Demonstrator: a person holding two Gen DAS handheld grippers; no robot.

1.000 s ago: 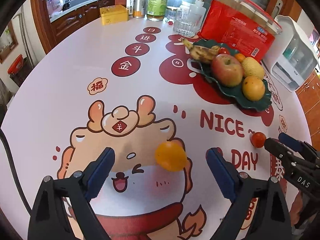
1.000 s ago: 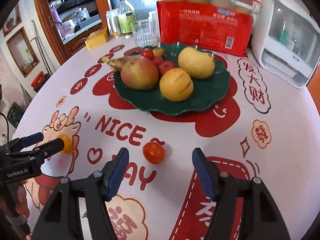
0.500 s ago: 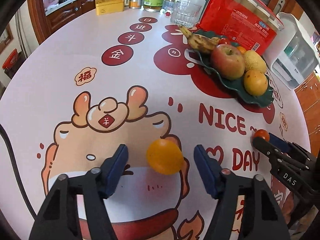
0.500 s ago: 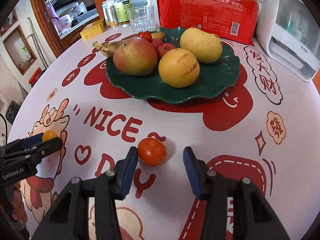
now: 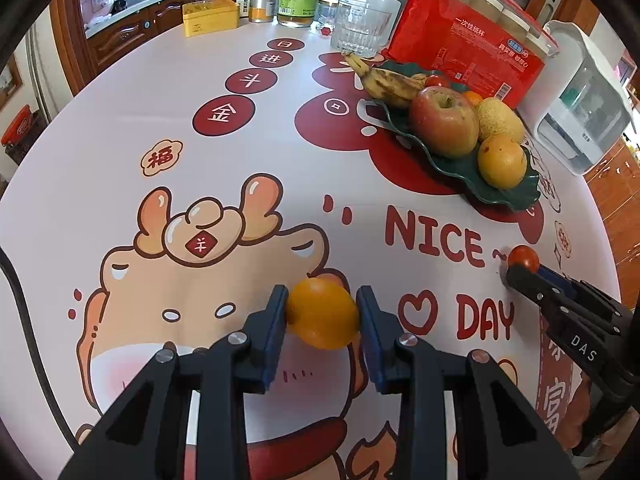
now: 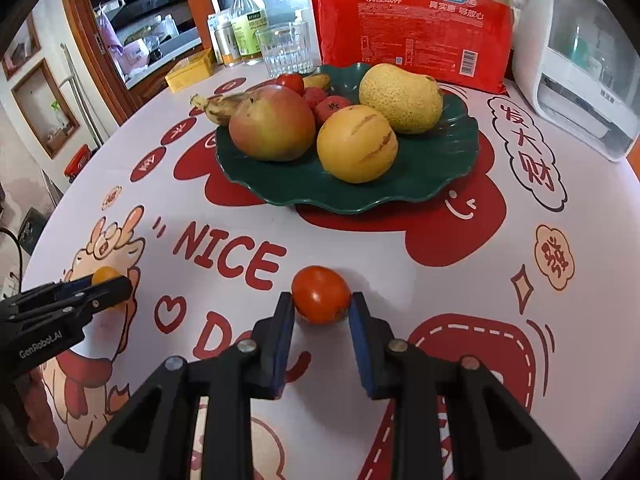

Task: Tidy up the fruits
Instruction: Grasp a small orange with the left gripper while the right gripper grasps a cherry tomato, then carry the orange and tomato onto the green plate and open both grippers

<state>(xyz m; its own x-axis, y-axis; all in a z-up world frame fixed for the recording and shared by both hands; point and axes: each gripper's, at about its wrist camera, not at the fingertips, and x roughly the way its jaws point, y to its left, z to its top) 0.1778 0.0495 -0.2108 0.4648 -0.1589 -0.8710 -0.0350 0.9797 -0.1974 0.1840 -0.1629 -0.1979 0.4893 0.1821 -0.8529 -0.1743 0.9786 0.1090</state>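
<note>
A: What has the left gripper got?

B: An orange. Its jaws are closed on the fruit, one blue pad touching each side, low over the bench, above the cartoon dragon print.

A: And the right gripper?

B: Its jaws are on a tomato. The pads touch it on both sides, gripping near its base. The tomato sits on the bench, between the words NICE and DAY on the cloth.

A: Can you see each gripper from the other camera?

B: Yes. In the left view the right one comes in from the right edge with the tomato at its tip. In the right view the left one lies at the left edge, the orange half hidden behind its tip.

A: Where is the plate?

B: The green plate stands farther back, well apart from both grippers. It holds an apple, a round yellow fruit, a pear, a banana at the far rim and some small red fruits in the middle.

A: Anything behind it?

B: A red pack of paper cups touching the plate's far side or just behind it; I cannot tell which. A glass is beside it, with bottles and a yellow tin farther off. A white appliance stands to the right.
</note>
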